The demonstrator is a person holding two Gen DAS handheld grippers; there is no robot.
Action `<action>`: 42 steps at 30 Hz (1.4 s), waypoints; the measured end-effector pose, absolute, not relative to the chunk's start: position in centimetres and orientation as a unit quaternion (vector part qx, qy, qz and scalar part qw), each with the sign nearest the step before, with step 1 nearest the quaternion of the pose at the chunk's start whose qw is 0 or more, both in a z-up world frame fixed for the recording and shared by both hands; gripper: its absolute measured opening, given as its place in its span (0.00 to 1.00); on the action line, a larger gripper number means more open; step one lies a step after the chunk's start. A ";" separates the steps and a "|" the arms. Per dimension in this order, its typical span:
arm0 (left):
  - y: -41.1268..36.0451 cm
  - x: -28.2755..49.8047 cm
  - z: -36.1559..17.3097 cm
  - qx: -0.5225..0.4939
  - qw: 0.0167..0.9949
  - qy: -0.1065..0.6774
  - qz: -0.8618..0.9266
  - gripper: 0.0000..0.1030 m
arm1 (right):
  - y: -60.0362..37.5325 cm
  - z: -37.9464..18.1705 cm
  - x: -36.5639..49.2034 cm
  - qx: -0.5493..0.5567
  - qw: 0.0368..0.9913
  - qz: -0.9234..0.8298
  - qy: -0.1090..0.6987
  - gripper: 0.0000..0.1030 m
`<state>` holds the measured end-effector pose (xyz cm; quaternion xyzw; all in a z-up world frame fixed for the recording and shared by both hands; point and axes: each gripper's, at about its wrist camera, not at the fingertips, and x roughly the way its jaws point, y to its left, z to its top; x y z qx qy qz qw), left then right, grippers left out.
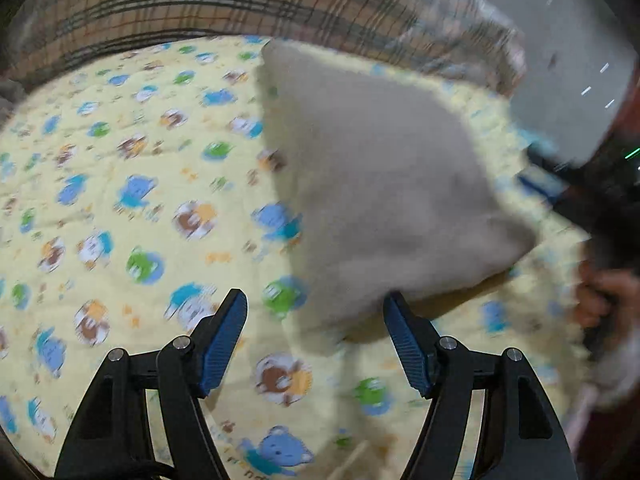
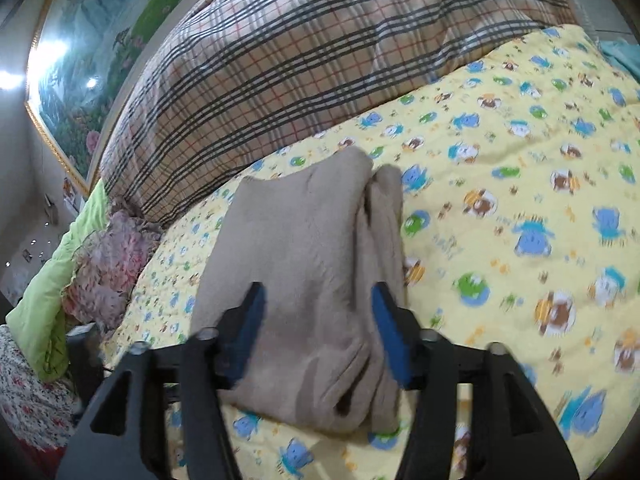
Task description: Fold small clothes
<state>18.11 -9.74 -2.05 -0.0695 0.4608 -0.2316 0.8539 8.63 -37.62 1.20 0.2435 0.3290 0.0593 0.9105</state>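
A folded beige garment [image 2: 312,264] lies on a yellow cartoon-print quilt [image 2: 520,184]. My right gripper [image 2: 318,292] is open, its blue-padded fingers [image 2: 390,332] straddling the garment's near part just above it. In the left wrist view the same beige garment [image 1: 372,176] sits ahead and to the right, blurred. My left gripper [image 1: 316,300] is open and empty above the quilt [image 1: 120,200], its right finger [image 1: 404,332] next to the garment's near corner. A hand [image 1: 604,296] on the other gripper shows at the right edge.
A plaid blanket [image 2: 304,60] is heaped behind the quilt and also shows in the left wrist view [image 1: 200,0]. A green pillow [image 2: 52,280] and floral cloth [image 2: 108,264] lie at the left. A framed landscape painting [image 2: 100,52] hangs on the wall.
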 end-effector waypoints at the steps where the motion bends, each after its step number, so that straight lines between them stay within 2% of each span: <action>1: -9.1 18.7 -1.4 -0.094 0.850 0.453 -0.250 0.76 | -38.0 1.2 9.0 0.240 0.912 0.054 0.328 0.76; 3: -8.5 20.5 -1.0 -0.122 0.846 0.453 -0.254 0.84 | -38.6 0.9 9.9 0.236 0.912 0.050 0.333 0.78; 9: -10.9 28.4 -3.5 -0.169 0.799 0.509 -0.273 0.85 | -39.2 -2.3 14.3 0.250 0.883 0.067 0.391 0.78; 11: -11.6 30.4 -4.9 -0.191 0.781 0.527 -0.275 0.89 | -39.2 -2.9 15.3 0.246 0.880 0.072 0.400 0.78; 12: -11.7 30.9 -5.3 -0.201 0.775 0.529 -0.281 0.92 | -39.3 -3.2 15.8 0.247 0.877 0.080 0.403 0.78; 18: -13.5 32.9 -6.0 -0.215 0.769 0.520 -0.305 0.93 | -40.5 -4.9 17.6 0.298 0.855 0.121 0.408 0.78; 20: -13.8 33.4 -6.3 -0.224 0.767 0.515 -0.311 0.91 | -40.4 -5.2 18.1 0.306 0.848 0.128 0.412 0.76; 21: -13.9 33.6 -6.4 -0.227 0.767 0.512 -0.311 0.88 | -40.1 -5.1 18.3 0.304 0.847 0.134 0.415 0.66; 22: -14.0 33.8 -6.5 -0.231 0.767 0.511 -0.311 0.78 | -39.7 -5.2 18.7 0.306 0.841 0.147 0.421 0.56; 23: -14.1 34.0 -6.6 -0.233 0.767 0.512 -0.309 0.76 | -39.4 -5.4 19.0 0.315 0.834 0.155 0.425 0.48; 25: -14.1 34.0 -6.2 -0.235 0.770 0.508 -0.305 0.66 | -39.1 -5.3 19.1 0.319 0.834 0.154 0.423 0.40; 28: -13.7 33.3 -5.1 -0.233 0.778 0.494 -0.311 0.58 | -38.9 -4.6 18.4 0.341 0.832 0.154 0.410 0.37; 31: -12.5 32.1 -4.0 -0.241 0.782 0.483 -0.311 0.56 | -37.9 -3.0 17.5 0.349 0.835 0.166 0.392 0.36; 42: 1.8 23.0 1.9 -0.249 0.824 0.437 -0.261 0.56 | -25.5 1.4 15.9 0.333 0.819 0.289 0.367 0.35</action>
